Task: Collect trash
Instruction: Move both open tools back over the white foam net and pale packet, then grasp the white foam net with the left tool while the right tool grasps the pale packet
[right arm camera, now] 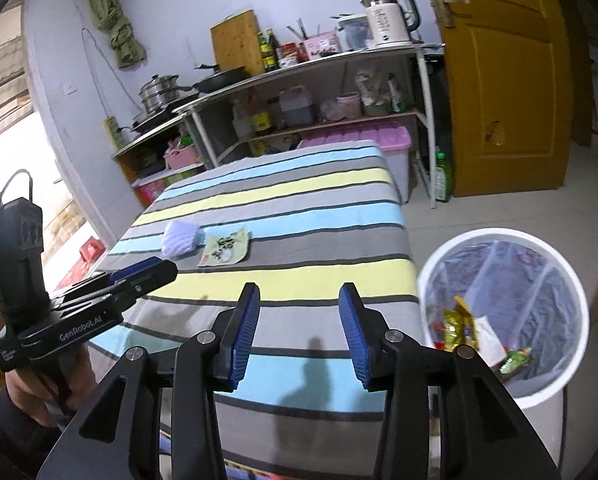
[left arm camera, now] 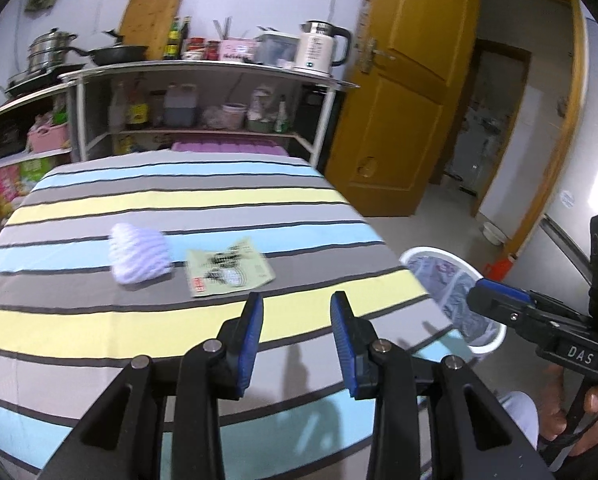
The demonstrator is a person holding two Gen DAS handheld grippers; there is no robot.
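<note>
A pale purple foam net sleeve (left arm camera: pixel 140 254) (right arm camera: pixel 181 237) and a green printed wrapper (left arm camera: pixel 229 268) (right arm camera: pixel 225 251) lie side by side on the striped tablecloth (left arm camera: pixel 159 200) (right arm camera: pixel 299 216). My left gripper (left arm camera: pixel 297 308) is open and empty, just short of the wrapper. My right gripper (right arm camera: pixel 299 300) is open and empty above the table's near right part. A white trash bin (right arm camera: pixel 571 280) (left arm camera: pixel 487 344) with a clear liner stands on the floor to the right of the table and holds several wrappers (right arm camera: pixel 465 326).
A metal shelf rack (left arm camera: pixel 203 76) (right arm camera: pixel 311 80) with pots, bottles and a kettle (left arm camera: pixel 323 48) stands behind the table. A pink-lidded storage box (right arm camera: pixel 363 138) sits behind the table. An open yellow door (left arm camera: pixel 403 92) is at the right.
</note>
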